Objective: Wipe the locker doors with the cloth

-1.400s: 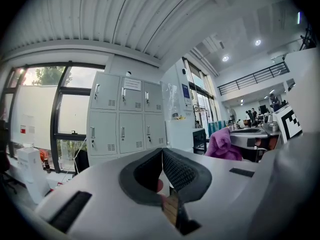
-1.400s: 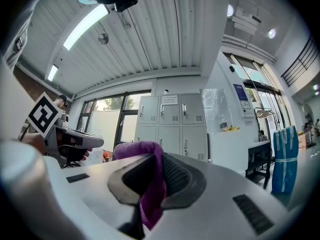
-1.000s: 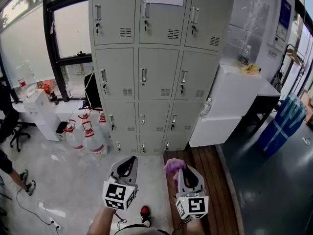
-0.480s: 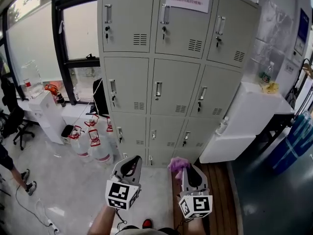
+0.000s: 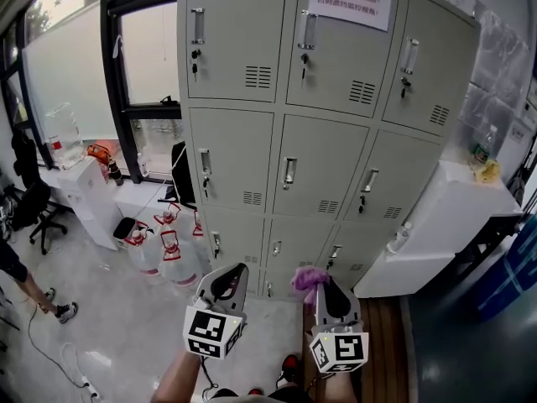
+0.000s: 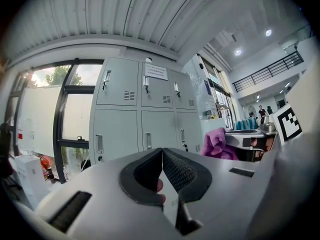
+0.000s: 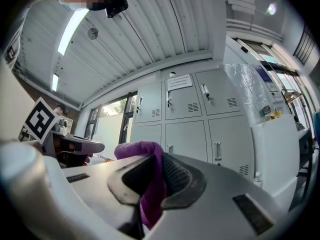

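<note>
Cloth (image 7: 150, 194), one purple piece, sits clamped between jaws of right gripper (image 7: 157, 160); left gripper (image 6: 161, 151) jaws touch, empty.

Purple cloth (image 5: 305, 279): fluffy, bunched into a wad. It is pinched between the jaws of the right gripper (image 5: 319, 285), with a fold standing up above them. Held apart from the lockers.

Locker doors (image 5: 319, 162): pale grey metal, three columns, all shut. Each has an upright handle and vent slots. Paper notice (image 5: 350, 1) on the top middle door.
</note>
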A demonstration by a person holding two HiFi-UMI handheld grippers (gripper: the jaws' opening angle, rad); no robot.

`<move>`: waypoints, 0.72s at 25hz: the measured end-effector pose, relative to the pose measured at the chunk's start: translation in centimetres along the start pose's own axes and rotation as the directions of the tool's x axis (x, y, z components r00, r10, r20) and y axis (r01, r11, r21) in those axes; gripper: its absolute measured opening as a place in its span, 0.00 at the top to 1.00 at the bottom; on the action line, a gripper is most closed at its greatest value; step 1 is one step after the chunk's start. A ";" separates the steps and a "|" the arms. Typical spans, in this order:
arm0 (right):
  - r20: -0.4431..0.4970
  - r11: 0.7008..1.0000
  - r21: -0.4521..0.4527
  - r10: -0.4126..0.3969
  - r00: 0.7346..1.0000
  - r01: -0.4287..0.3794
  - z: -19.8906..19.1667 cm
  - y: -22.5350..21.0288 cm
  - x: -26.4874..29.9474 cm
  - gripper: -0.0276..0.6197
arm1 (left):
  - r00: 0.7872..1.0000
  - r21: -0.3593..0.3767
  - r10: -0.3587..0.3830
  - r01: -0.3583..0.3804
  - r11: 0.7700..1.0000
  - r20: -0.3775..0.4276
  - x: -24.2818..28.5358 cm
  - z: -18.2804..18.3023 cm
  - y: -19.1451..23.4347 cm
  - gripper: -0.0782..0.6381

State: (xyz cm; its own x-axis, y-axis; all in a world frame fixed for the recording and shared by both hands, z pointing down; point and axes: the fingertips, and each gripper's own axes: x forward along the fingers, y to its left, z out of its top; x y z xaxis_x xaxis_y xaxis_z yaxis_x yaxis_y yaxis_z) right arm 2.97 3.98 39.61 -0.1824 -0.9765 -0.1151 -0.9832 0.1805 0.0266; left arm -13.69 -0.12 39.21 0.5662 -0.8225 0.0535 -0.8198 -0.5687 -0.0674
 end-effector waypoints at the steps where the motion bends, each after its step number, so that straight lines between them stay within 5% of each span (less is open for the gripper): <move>1: 0.007 1.000 -0.003 0.007 1.000 -0.006 0.2 -0.2 0.9 0.88 | 1.000 0.000 0.006 -0.006 1.000 0.005 0.6 0.3 0.4 0.86; 18: 0.113 0.979 -0.002 0.203 0.973 -0.204 3.0 -5.8 20.2 0.88 | 0.985 -0.007 0.159 -0.159 0.987 0.060 15.7 3.6 7.8 0.86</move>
State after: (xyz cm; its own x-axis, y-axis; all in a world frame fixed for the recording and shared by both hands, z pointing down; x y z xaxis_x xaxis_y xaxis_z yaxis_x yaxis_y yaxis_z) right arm 5.00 -16.48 34.16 -0.3778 -0.8997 -0.2186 -0.9252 0.3760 0.0516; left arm -10.83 -17.51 35.98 0.4328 -0.9013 -0.0175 -0.8999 -0.4308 -0.0677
